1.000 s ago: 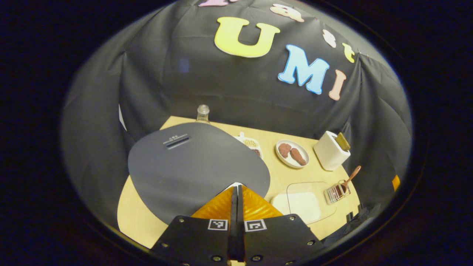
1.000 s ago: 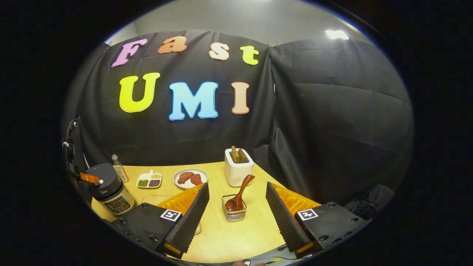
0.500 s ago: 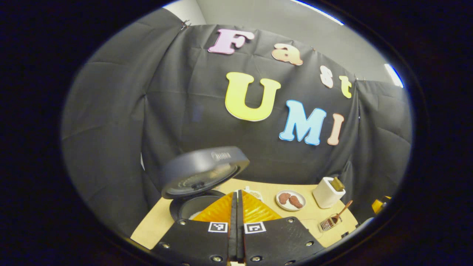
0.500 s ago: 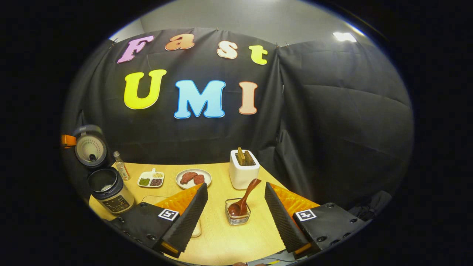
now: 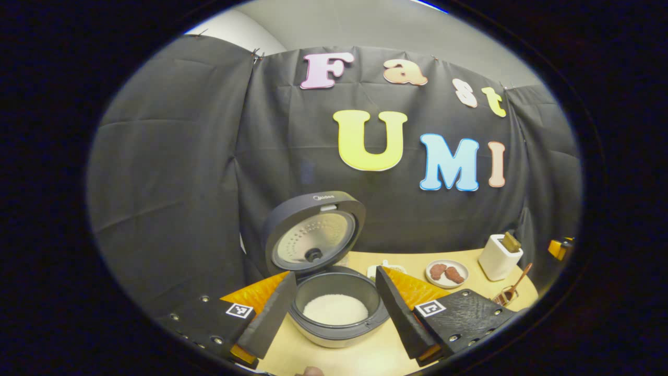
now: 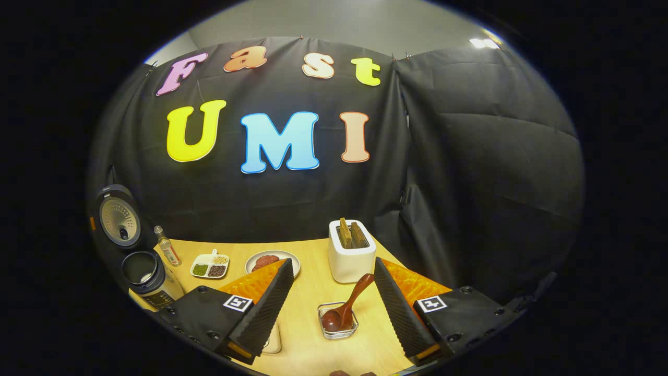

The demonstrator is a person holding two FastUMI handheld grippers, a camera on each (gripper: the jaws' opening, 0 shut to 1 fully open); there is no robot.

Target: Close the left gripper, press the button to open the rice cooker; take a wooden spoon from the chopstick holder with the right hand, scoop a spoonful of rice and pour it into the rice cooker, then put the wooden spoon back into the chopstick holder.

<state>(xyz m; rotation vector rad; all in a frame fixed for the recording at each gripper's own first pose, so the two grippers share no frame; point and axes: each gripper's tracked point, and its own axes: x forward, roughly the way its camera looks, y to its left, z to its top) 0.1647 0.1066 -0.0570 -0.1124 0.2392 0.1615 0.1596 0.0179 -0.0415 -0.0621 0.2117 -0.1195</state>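
The wooden spoon [image 6: 345, 309] stands bowl-down in the chopstick holder [image 6: 338, 321], handle leaning up to the right, between the right gripper's [image 6: 334, 297] 2 spread fingers. The left gripper [image 5: 334, 308] gapes before the open rice cooker [image 5: 334, 308].

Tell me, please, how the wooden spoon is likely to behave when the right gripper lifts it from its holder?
The wooden spoon looks rigid, so probably no flex. It leans, bowl down, in the small clear holder, which may tip or drag. Its glossy handle could slip.
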